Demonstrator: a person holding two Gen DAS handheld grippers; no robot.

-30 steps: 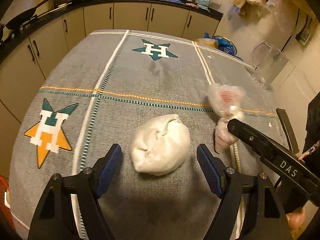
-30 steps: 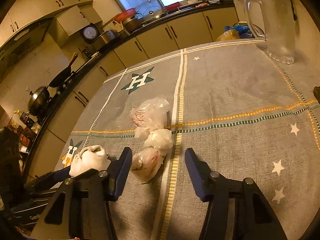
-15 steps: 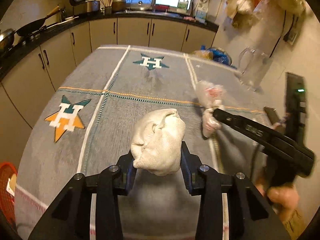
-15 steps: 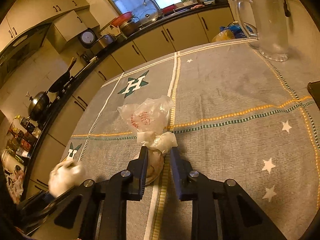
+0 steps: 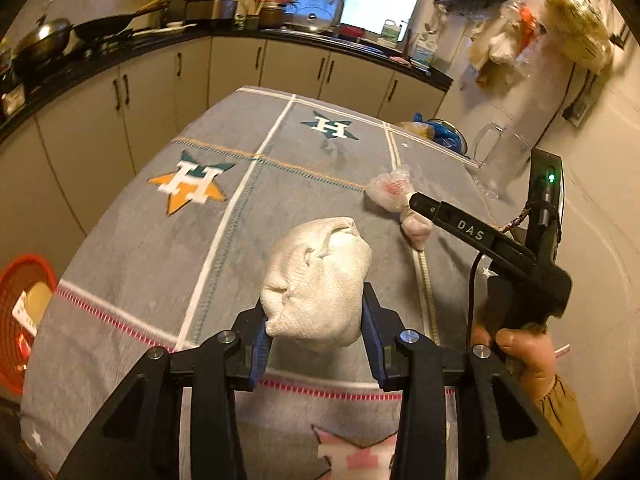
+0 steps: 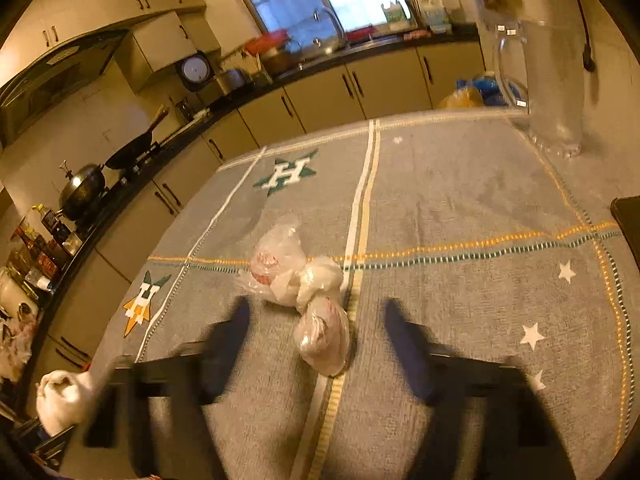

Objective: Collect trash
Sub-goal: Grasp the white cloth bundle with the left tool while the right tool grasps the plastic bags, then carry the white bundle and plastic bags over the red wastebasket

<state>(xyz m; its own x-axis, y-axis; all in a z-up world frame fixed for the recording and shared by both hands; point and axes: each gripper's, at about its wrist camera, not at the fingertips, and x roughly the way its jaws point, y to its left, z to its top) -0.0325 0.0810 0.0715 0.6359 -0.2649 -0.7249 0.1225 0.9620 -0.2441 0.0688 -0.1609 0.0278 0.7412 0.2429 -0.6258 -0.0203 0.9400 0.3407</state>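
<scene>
My left gripper [image 5: 318, 340] is shut on a white crumpled cloth-like bundle [image 5: 320, 280] and holds it above the grey tablecloth [image 5: 160, 240]. The bundle also shows at the lower left of the right wrist view [image 6: 60, 400]. A knotted clear plastic bag of trash [image 6: 304, 296] lies on the tablecloth [image 6: 460, 208]. My right gripper [image 6: 316, 320] is open, its blurred fingers apart on either side of the bag's near end. In the left wrist view the bag [image 5: 396, 196] lies at the tip of the right gripper.
A red basket [image 5: 24, 320] stands on the floor left of the table. A clear plastic jug [image 6: 540, 80] stands at the table's far right corner, with blue and yellow bags [image 5: 436, 132] behind. Kitchen cabinets and counter ring the table.
My left gripper has lifted the white bundle higher and pulled back. My right gripper, shut on the plastic bag half a second ago, has opened, and the bag lies on the cloth.
</scene>
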